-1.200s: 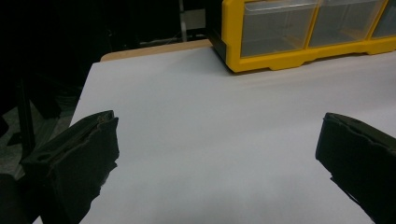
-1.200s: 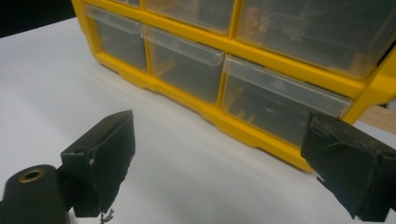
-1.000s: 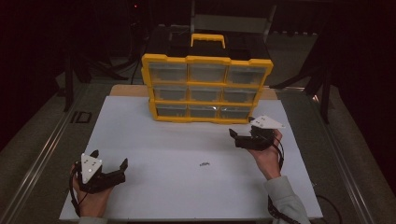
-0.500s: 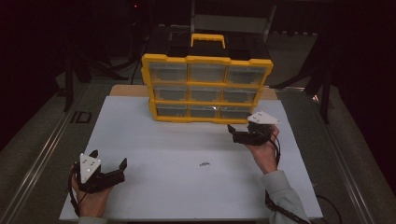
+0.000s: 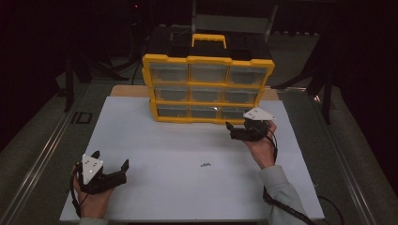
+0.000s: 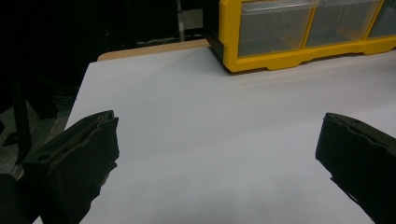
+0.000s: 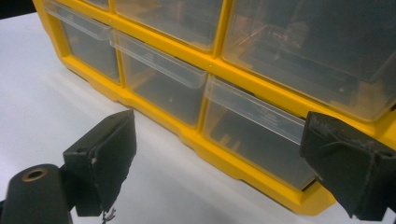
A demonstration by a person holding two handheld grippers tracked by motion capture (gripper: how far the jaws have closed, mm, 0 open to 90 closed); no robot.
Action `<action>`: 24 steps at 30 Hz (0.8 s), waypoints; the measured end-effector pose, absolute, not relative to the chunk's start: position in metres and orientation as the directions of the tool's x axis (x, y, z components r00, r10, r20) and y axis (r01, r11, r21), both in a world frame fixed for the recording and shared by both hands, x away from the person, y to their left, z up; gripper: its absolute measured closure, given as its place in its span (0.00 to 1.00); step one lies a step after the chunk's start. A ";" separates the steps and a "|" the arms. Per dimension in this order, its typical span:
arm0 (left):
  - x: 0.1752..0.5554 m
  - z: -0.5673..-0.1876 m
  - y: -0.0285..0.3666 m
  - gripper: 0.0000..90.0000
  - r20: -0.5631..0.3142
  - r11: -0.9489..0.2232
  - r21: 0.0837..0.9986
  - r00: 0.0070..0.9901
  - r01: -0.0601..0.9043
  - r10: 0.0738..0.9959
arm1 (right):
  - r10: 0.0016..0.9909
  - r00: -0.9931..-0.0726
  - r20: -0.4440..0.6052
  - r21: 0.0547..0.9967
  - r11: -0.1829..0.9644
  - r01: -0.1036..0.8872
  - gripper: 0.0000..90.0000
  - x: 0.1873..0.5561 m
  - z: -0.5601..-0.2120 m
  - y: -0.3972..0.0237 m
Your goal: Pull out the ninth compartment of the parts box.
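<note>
the right hand-held gripper (image 5: 233,130) hovers with jaws spread wide and empty just before the bottom-right drawer of the yellow plastic organiser with clear drawers (image 5: 208,89), which stands at the far edge of the white surface (image 5: 155,140) — the left hand-held gripper (image 5: 111,165), likewise agape, rests near the near-left corner.

white worktop sheet (image 5: 155,140) | tiny dark bit (image 5: 205,165) lying mid-sheet (too small to tell what it is) | wooden board edge (image 5: 126,91) peeking out behind | dark stands (image 5: 75,70) off left
</note>
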State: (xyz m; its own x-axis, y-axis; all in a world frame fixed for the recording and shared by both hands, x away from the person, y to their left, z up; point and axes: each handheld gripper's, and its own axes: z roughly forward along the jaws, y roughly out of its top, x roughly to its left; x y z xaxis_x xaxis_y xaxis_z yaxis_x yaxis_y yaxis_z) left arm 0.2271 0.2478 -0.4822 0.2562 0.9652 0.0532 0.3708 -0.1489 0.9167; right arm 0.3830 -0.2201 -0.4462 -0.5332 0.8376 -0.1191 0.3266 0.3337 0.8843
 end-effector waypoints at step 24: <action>0.227 -0.482 0.247 0.00 0.055 -0.153 0.916 0.261 0.371 0.964 | 0.848 -0.484 -0.214 0.861 0.398 0.318 0.14 0.403 -0.435 -0.210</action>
